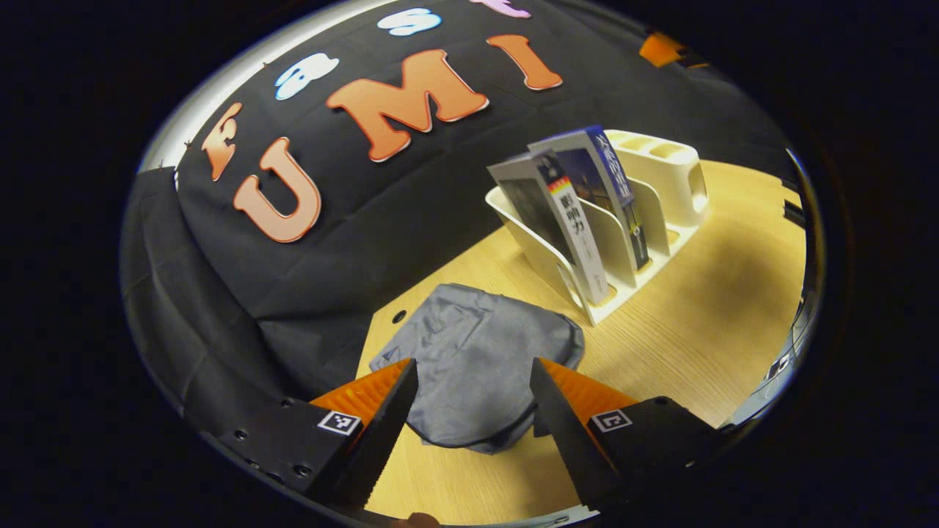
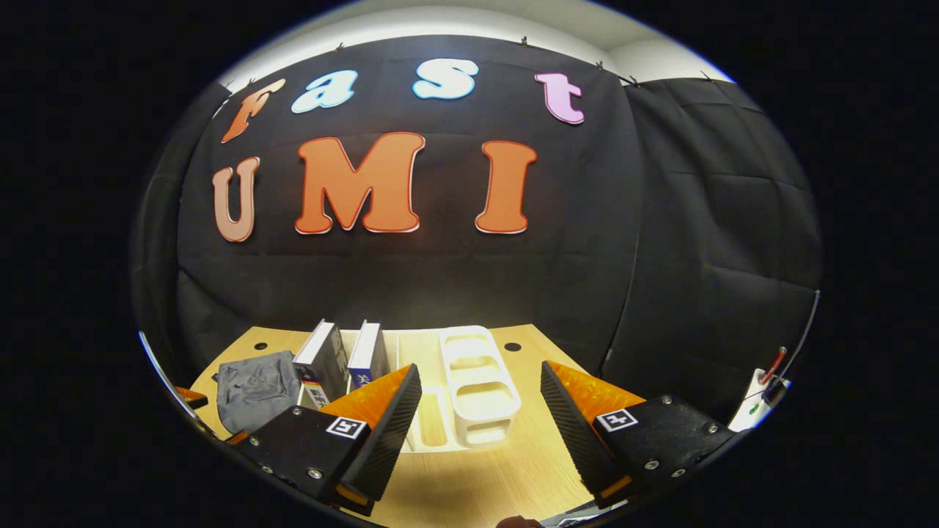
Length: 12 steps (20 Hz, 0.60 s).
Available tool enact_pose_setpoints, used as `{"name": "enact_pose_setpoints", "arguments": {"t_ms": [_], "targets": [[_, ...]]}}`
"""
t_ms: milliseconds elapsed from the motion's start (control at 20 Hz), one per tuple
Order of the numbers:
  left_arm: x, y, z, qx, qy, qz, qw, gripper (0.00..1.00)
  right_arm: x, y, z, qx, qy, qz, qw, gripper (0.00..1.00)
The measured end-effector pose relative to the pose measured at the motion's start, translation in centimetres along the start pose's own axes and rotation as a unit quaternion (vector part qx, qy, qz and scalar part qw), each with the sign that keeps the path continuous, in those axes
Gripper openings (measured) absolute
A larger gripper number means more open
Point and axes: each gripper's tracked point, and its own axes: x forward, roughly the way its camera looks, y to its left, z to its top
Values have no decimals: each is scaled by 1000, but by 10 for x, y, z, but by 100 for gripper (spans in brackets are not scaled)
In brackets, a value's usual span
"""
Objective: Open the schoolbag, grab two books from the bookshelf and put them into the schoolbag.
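A grey schoolbag (image 1: 477, 367) lies flat on the wooden table (image 1: 704, 323), its near end between and beyond my left gripper's (image 1: 473, 414) open fingers, with no contact that I can see. Behind it a white bookshelf (image 1: 623, 242) holds two upright books: a grey-spined one (image 1: 565, 220) and a blue-spined one (image 1: 609, 176). In the right gripper view the schoolbag (image 2: 253, 389) sits at the far left, the two books (image 2: 345, 359) lean in the white bookshelf (image 2: 469, 389), and my right gripper (image 2: 480, 418) is open above the table, with nothing between its fingers.
The bookshelf has a pen-holder block (image 1: 667, 172) at its far end. Black cloth walls close the table's back and sides. Two round cable holes (image 2: 513, 346) mark the tabletop near the back edge. Bare wood lies in front of the shelf.
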Motion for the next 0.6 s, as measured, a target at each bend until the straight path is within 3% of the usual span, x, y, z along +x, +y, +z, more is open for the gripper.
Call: {"name": "enact_pose_setpoints", "arguments": {"t_ms": [300,600], "targets": [[29,-49,-25,43,30,-36,998,97,-3,-38,-19,3,28,-38,999,98],[68,-53,-51,68,74,-30,994,98,-11,-58,-24,-4,36,-60,998,98]]}}
